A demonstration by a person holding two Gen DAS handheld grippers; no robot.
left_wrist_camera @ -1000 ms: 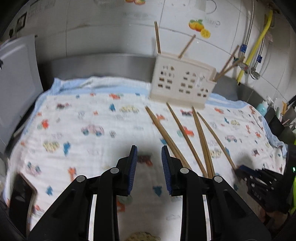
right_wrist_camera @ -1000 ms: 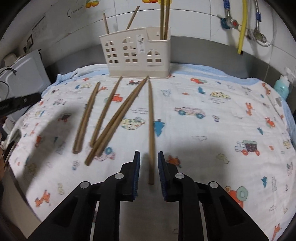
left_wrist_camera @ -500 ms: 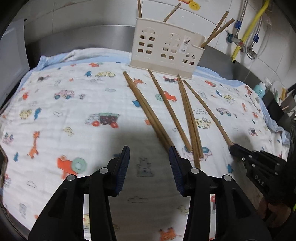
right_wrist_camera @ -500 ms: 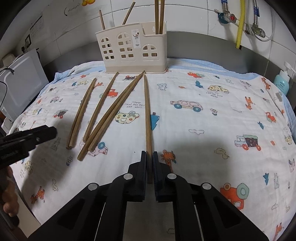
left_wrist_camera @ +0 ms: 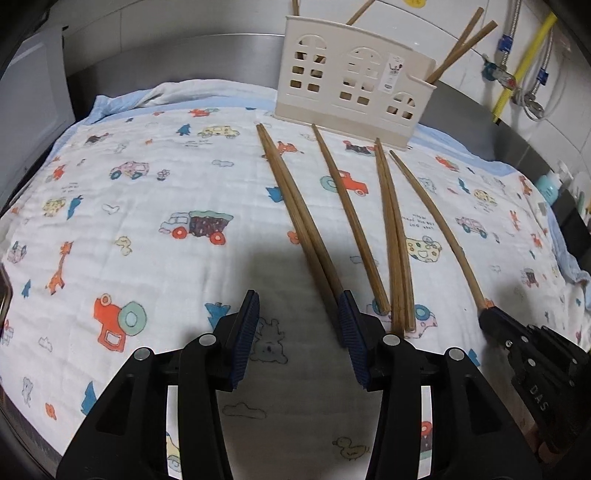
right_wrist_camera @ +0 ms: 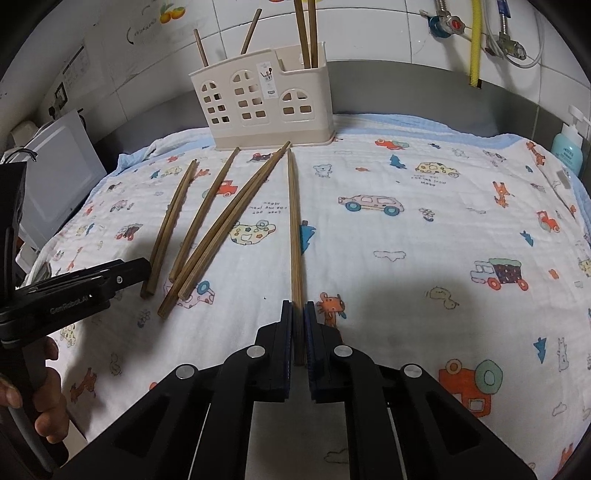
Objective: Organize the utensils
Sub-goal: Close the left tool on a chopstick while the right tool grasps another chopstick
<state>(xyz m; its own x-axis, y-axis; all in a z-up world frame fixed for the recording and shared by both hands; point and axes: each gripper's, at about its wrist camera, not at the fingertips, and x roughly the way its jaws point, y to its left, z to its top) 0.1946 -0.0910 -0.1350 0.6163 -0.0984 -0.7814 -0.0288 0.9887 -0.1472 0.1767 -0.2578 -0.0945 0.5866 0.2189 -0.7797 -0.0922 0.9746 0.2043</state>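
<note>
Standing on cloth (right_wrist_camera: 406,177), cream holder (right_wrist_camera: 266,107), four chopsticks (right_wrist_camera: 306,33) inside

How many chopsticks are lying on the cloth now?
6. A touching pair at the left, a single one beside it, a second pair, and one at the right clamped in the right gripper.

A home kitchen: white wall tiles (right_wrist_camera: 369,33) with fruit stickers (right_wrist_camera: 171,13) upper left, water pipes and valves (right_wrist_camera: 476,40) upper right, a steel backsplash (left_wrist_camera: 177,62) behind.
</note>
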